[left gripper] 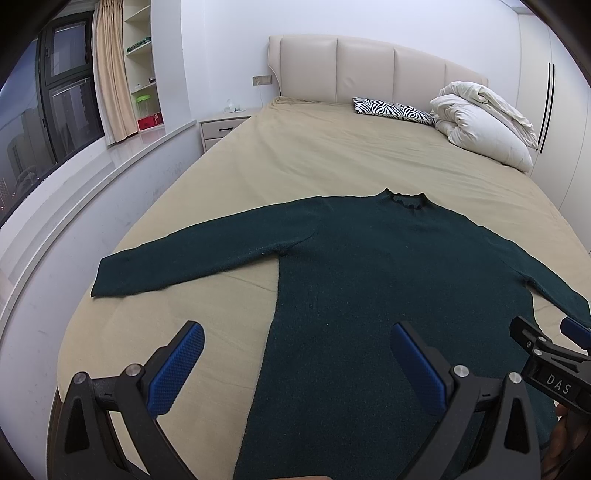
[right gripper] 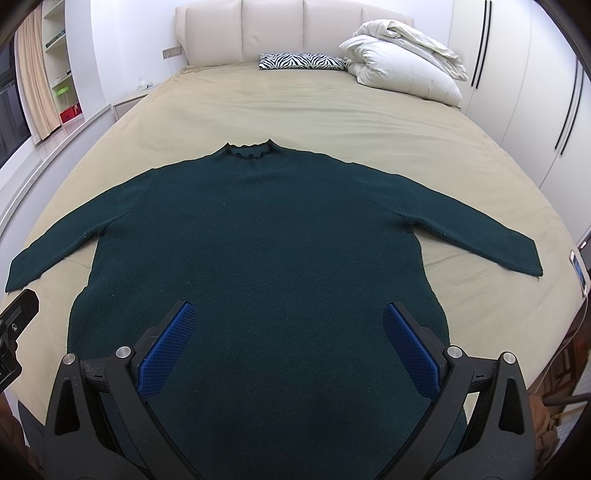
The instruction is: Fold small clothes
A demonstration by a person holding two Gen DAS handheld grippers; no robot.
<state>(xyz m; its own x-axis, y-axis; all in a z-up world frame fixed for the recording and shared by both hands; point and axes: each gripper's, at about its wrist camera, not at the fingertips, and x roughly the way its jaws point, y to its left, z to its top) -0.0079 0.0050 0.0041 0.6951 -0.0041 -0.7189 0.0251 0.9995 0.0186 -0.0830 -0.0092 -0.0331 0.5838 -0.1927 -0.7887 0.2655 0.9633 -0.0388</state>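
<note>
Sweater [right gripper: 258, 236], dark green knit, lies flat on the bed [right gripper: 317, 107], front up as far as we can tell, with the ruffled collar [right gripper: 246, 150] at twelve o'clock toward the headboard [right gripper: 295, 29] and the hem at six o'clock, nearest us. Both sleeves are drawn out sideways, the left sleeve [left gripper: 192, 254] toward nine o'clock and the right sleeve [right gripper: 476, 225] toward three, each with its cuff on the tan sheet. We judge this spread to be deliberate: a garment laid square with its sleeves clear shows every edge needed for folding.

We find the left gripper [left gripper: 295, 363] wide open and holding nothing. It hovers over the hem's left side, so that one blue pad shows over bare sheet and the other over the knit. The right gripper [right gripper: 290, 339] is likewise fully open and empty, centred over the lower body of the sweater. Whether either pad touches the cloth we cannot tell.

No fold is yet made. We judge the next step to be a grasp at a sleeve or a side edge, to bring it inward over the body. The knit looks soft and thick, and may drag or bunch if pinched shallowly.

A zebra-print pillow [right gripper: 303, 61] and a bundled white duvet [right gripper: 402, 66] lie at the head of the bed, well apart from the work.
</note>
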